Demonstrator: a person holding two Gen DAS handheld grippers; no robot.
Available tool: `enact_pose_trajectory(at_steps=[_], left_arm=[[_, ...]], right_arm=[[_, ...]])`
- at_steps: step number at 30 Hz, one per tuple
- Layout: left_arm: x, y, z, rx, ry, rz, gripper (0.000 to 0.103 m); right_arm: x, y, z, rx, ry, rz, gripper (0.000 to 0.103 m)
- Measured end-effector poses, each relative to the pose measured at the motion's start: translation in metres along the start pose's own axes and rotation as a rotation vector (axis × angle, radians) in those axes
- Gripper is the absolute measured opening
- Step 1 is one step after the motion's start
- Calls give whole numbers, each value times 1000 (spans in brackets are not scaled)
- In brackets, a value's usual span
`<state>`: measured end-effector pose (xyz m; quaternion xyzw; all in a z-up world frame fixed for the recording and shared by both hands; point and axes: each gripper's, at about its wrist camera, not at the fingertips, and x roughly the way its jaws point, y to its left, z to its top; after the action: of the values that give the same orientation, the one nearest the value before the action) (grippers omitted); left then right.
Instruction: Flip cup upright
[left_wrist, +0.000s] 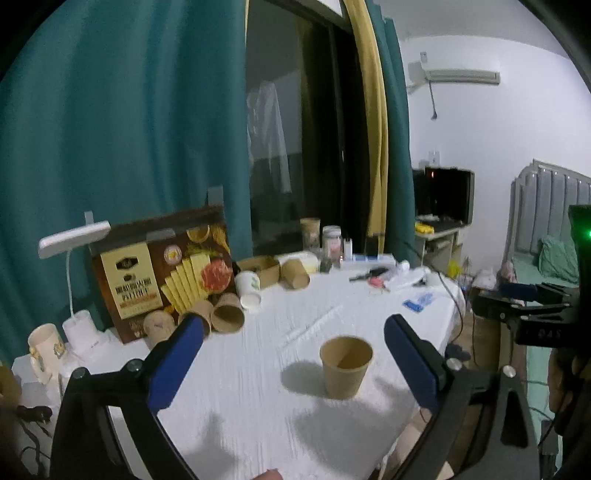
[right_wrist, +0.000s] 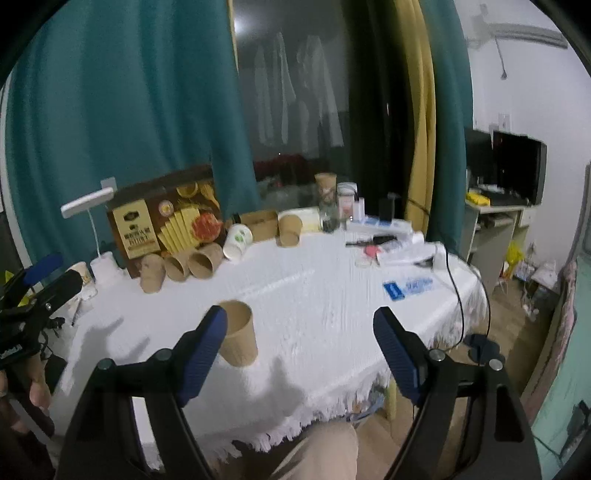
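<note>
Well, the brown paper cup (left_wrist: 346, 365) stands mouth-up on the white-clothed table (left_wrist: 295, 314), out in the open middle, apart from everything else. By the look of it the flip is done: rim on top, base flat on the cloth, shadow pooled to its left.

Left claw (left_wrist: 291, 363) is spread wide, blue pads either side of the cup with clear air between, touching nothing. Right claw (right_wrist: 299, 354) is spread too and empty; in its own view the cup (right_wrist: 238, 334) sits just beside its left pad, partly tucked behind it, and I cannot tell whether they touch.

At the back of the table, more brown cups (left_wrist: 218, 314) lie on their sides in front of a printed snack box (left_wrist: 162, 266), with a white cup (left_wrist: 249, 290) inverted beside them. A desk lamp (left_wrist: 74, 240) and a mug (left_wrist: 44, 350) sit at the far left.

How will a cup like this handle? I'd judge it very light, thin-walled, easy to crush or tip. Best hold looks like a gentle pinch across the side wall around mid-height, pads on opposite sides; a squeeze at the rim would likely buckle it, and a nudge on that wrinkled cloth could send it over.
</note>
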<state>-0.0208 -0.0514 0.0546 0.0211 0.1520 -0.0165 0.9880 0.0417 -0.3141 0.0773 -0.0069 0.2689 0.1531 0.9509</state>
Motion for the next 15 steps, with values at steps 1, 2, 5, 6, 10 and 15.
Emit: enact_pose_trajectory(at_steps=[1, 2, 5, 6, 10, 15], left_arm=[[-4, 0, 3, -4, -15, 7, 99], [-9, 1, 8, -7, -37, 12, 99], [-22, 6, 19, -16, -94, 15, 99], [-28, 8, 23, -19, -118, 19, 99], [-48, 17, 35, -28, -193, 33, 100], [-63, 30, 38, -38, -243, 63, 101]], right_arm=[[-6, 2, 4, -5, -16, 0, 80], [-11, 4, 6, -8, -28, 0, 80], [-30, 12, 14, -23, -74, 9, 81], [-35, 15, 16, -26, -88, 13, 81], [-49, 26, 23, -42, -129, 22, 82], [-58, 38, 27, -54, -168, 30, 82]])
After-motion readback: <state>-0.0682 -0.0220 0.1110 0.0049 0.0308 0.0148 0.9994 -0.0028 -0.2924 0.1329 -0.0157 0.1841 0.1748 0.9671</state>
